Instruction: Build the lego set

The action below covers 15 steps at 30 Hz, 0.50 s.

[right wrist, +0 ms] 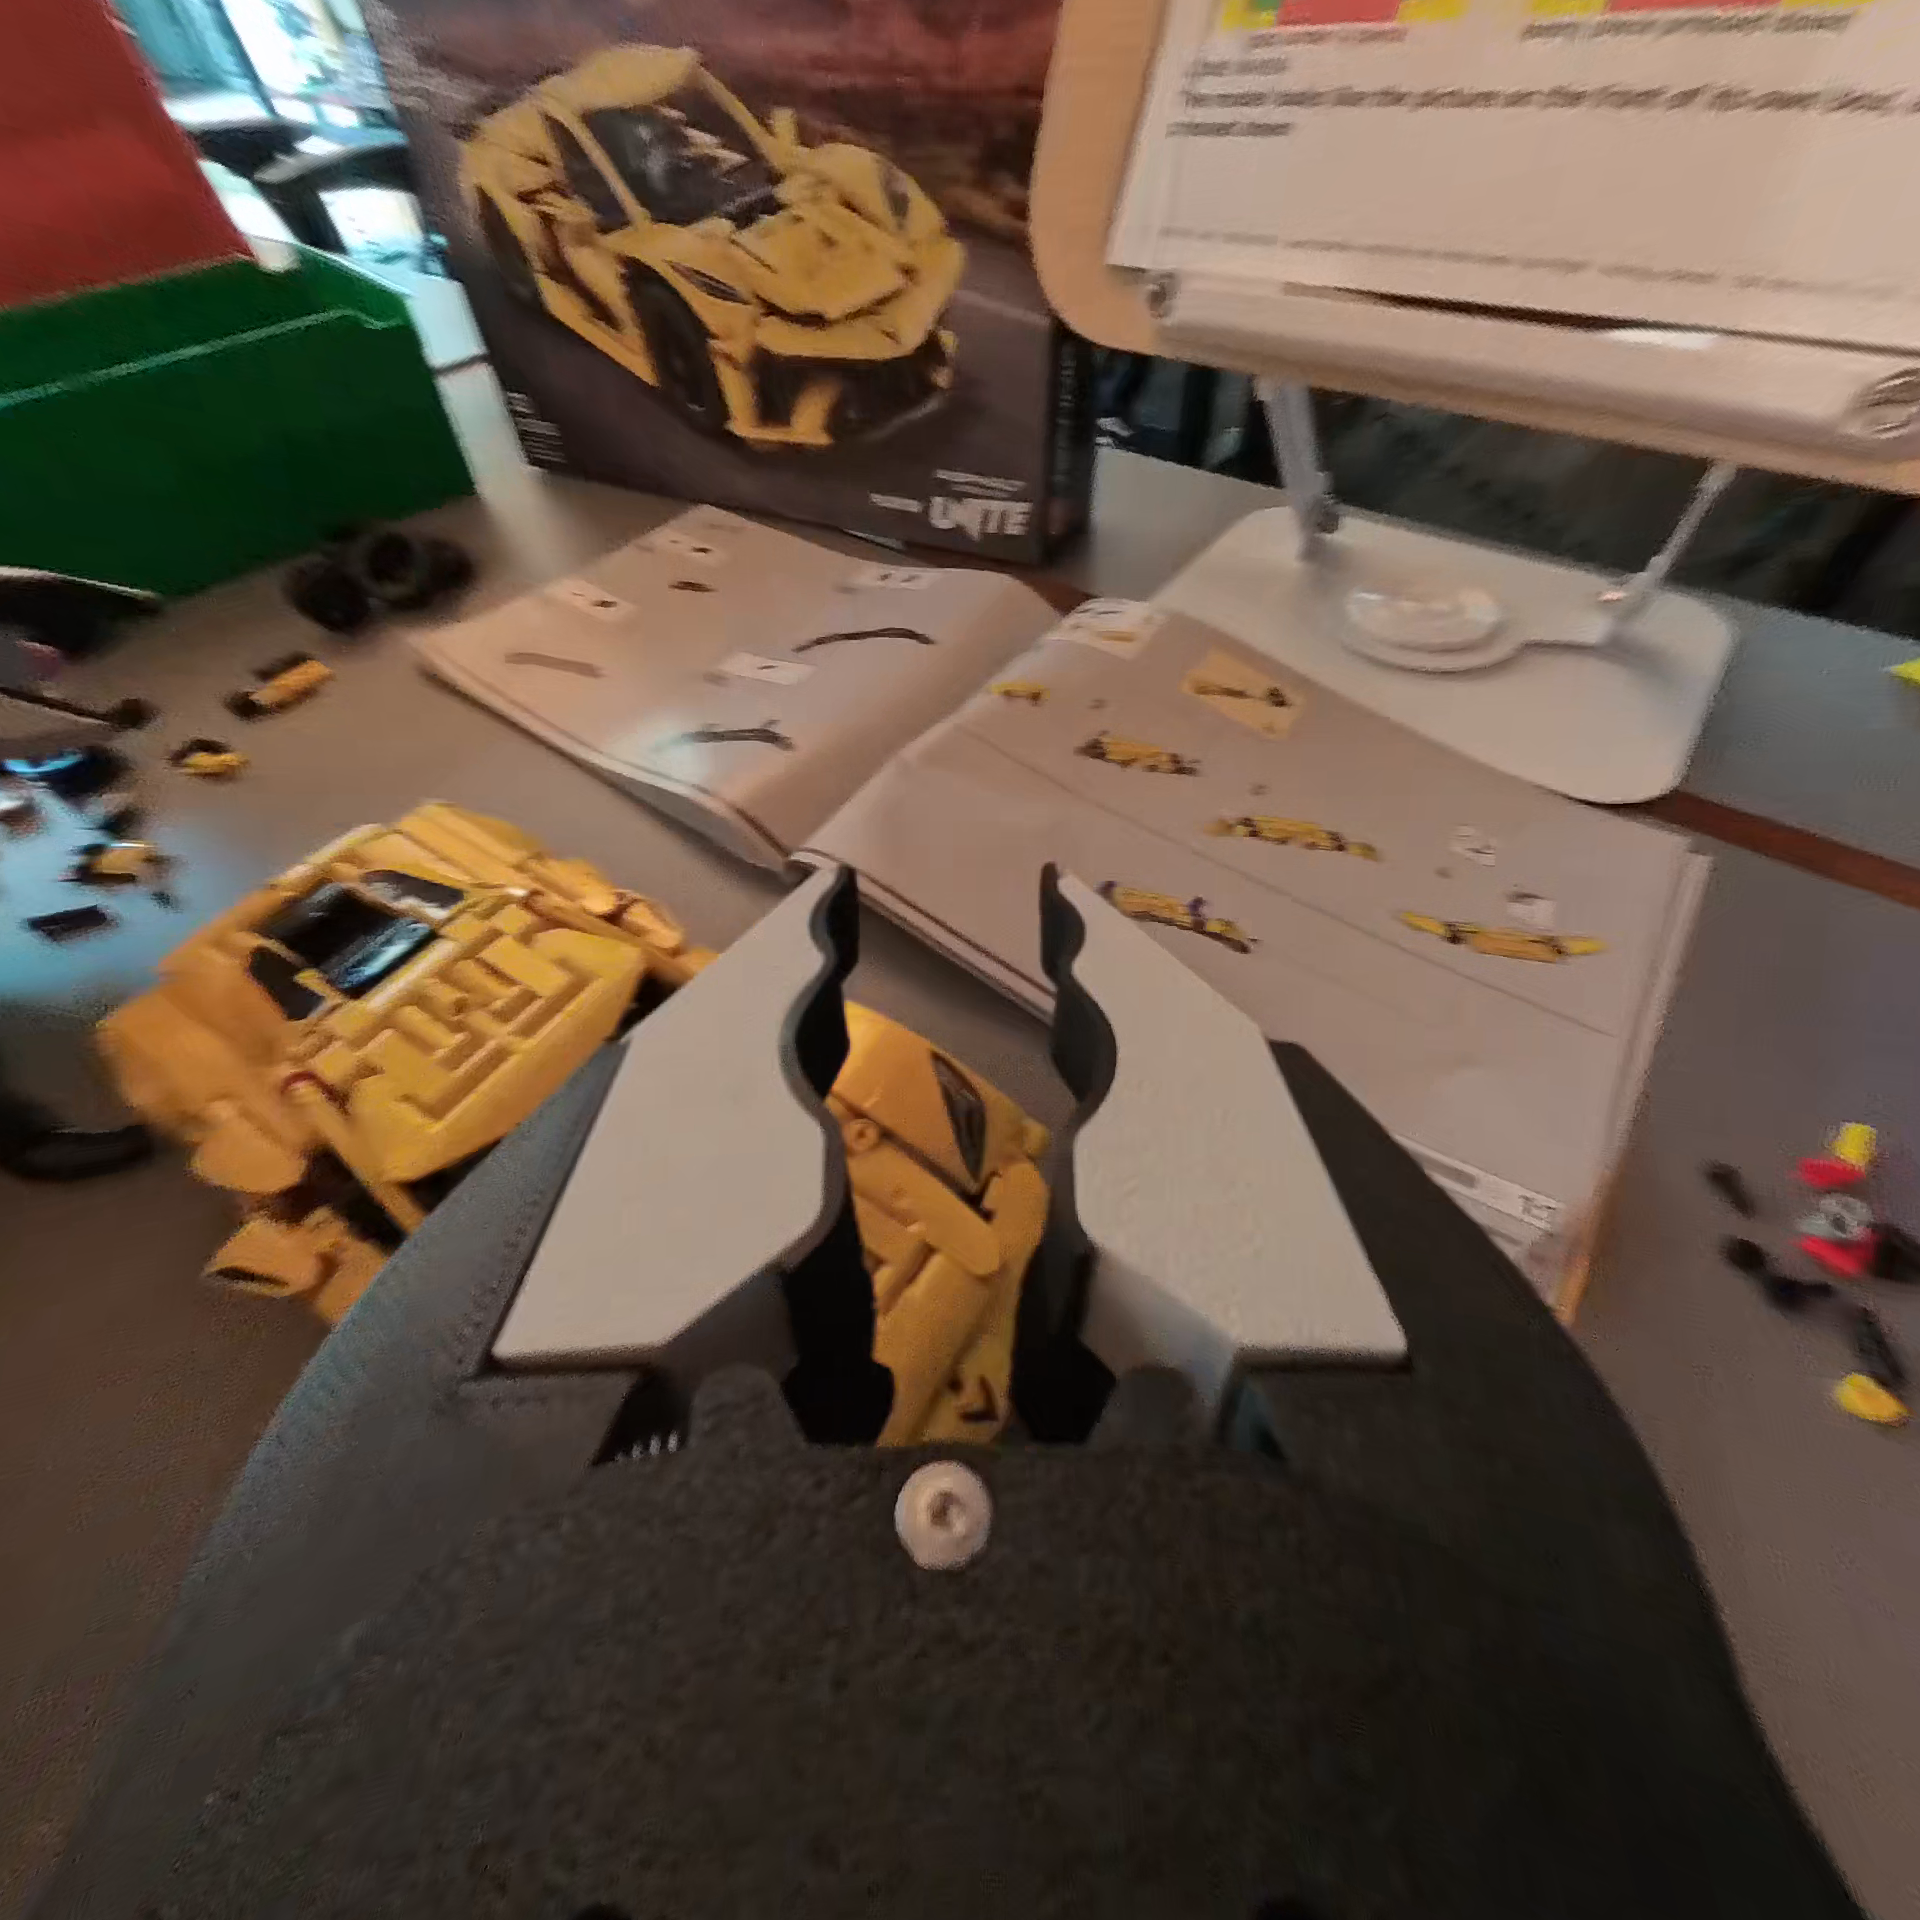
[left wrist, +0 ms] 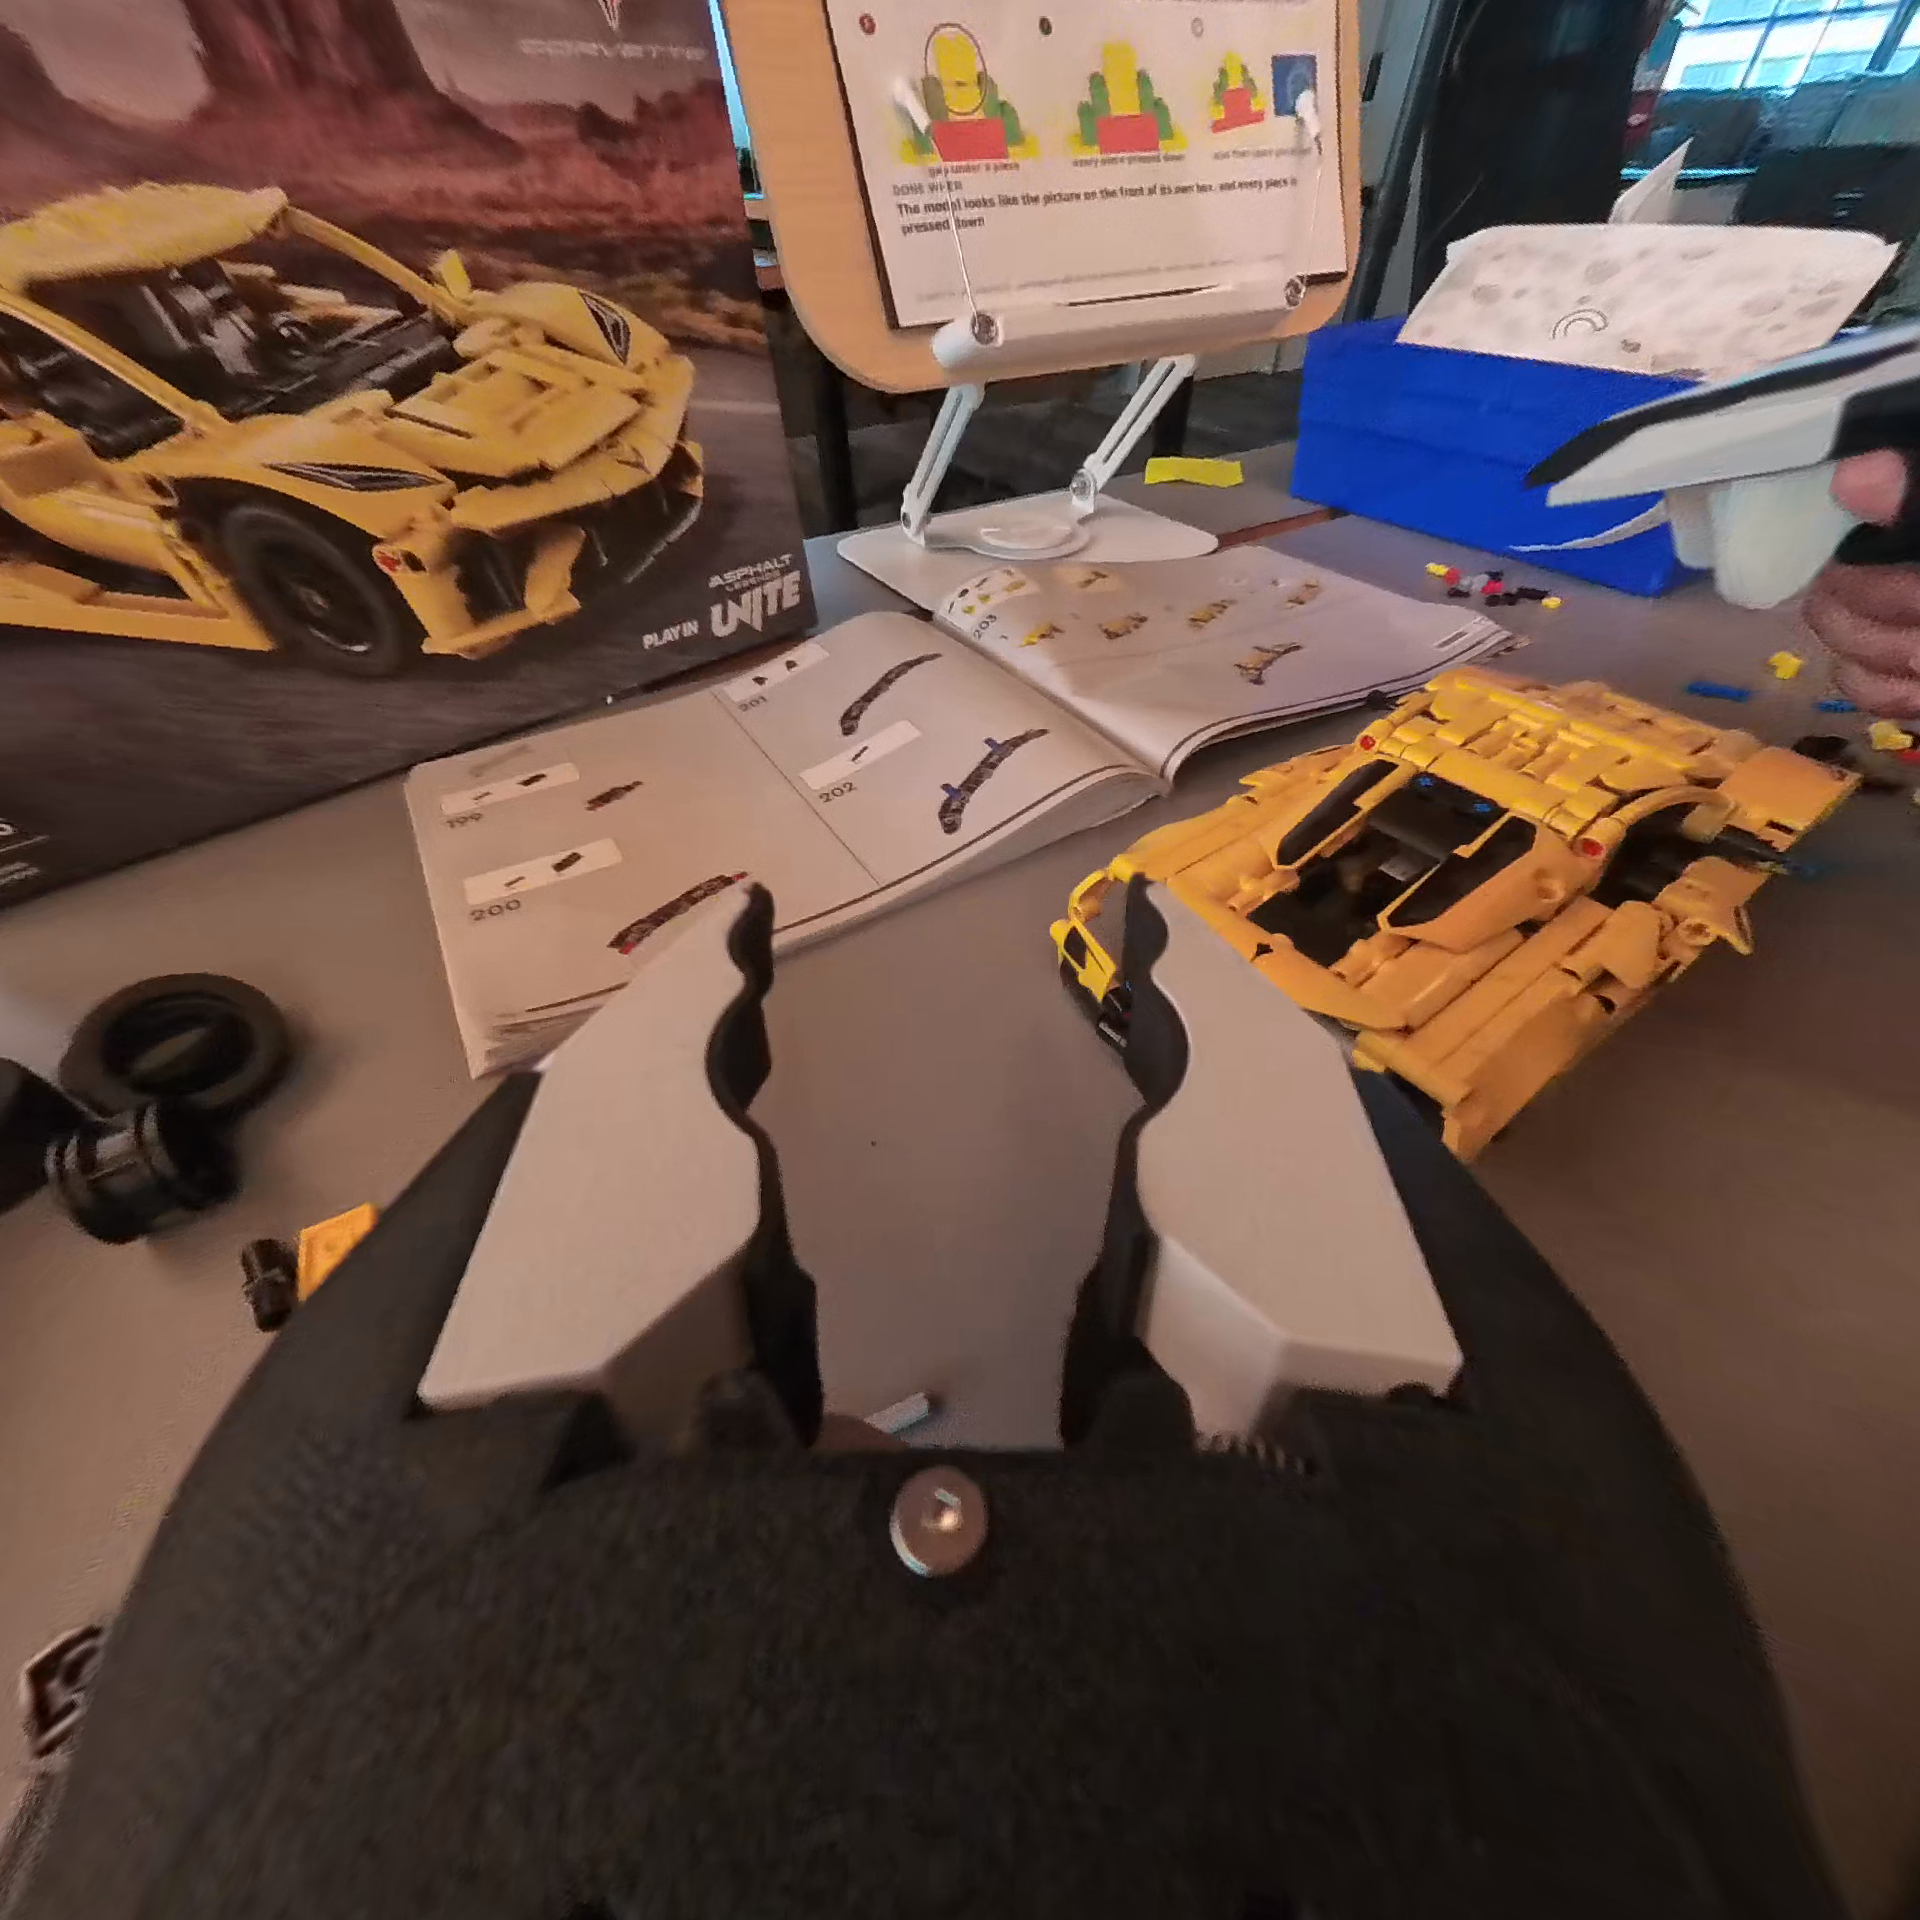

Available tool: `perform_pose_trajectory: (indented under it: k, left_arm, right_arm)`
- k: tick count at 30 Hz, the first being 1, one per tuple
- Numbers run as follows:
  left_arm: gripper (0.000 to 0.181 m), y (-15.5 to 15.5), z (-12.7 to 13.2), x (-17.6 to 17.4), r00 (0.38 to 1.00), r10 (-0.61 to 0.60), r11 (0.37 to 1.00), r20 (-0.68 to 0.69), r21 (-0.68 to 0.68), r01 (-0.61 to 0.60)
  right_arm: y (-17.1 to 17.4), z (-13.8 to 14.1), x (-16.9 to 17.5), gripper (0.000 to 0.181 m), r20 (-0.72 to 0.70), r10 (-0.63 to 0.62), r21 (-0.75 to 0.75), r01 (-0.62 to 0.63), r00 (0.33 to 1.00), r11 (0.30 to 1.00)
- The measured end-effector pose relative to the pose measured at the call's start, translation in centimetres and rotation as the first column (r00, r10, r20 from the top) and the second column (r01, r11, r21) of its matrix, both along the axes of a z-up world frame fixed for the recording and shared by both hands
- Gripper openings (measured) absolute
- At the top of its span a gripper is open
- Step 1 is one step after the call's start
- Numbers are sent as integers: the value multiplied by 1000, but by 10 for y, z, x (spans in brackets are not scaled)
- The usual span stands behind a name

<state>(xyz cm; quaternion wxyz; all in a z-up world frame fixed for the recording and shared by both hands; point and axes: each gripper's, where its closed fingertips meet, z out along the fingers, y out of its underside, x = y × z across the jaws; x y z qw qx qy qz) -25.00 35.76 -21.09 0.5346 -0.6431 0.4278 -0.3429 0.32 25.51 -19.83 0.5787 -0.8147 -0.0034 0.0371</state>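
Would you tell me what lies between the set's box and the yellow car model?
The open instruction booklet lies between the box and the model, per both views.

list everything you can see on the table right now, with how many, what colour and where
model car: one, yellow and black, part built, on the table right of the booklet
instruction booklet: one, white, open, centre of the table
set box: one, dark with a yellow car picture, standing at back left
document stand: one, wood and white, holding a printed sheet, behind the booklet
tyres: a few, black, left of the booklet
blue bin: one, back right
green bin: one, back left
loose pieces: many, red, yellow, black, scattered
left gripper: grey and black, open, empty
right gripper: grey and black, open, over the car
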Motion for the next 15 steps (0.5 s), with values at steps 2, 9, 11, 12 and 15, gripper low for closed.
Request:
perform_pose_trajectory:
  k: [2, 9, 11, 12, 15]
  left_arm:
    - [67, 1, -2, 2, 1000, -3, 999, -10, -45, 2]
    - [58, 10, -13, -3, 1000, 17, 979, -1, -205, -17]
    - [57, 8, -12, -3, 1000, 10, 979, -2, -203, -10]
    - [57, 7, -14, -3, 1000, 5, 980, -14, -198, -7]
    - [56, 9, -12, -5, 999, 15, 988, -35, -156, -21]
  right_arm:
    - [2, -4, 2, 34, 3, -16, -6, 16, 1000, 1000]
    - [2, -17, -4, 32, -53, 10, -63, -13, 999, 998]
    - [1, -10, -6, 31, -70, 15, -28, -17, 997, 999]
    - [1, -8, -7, 30, -68, 15, -17, -16, 998, 1000]
    - [2, -9, -5, 27, -40, 6, -16, -7, 999, 1000]
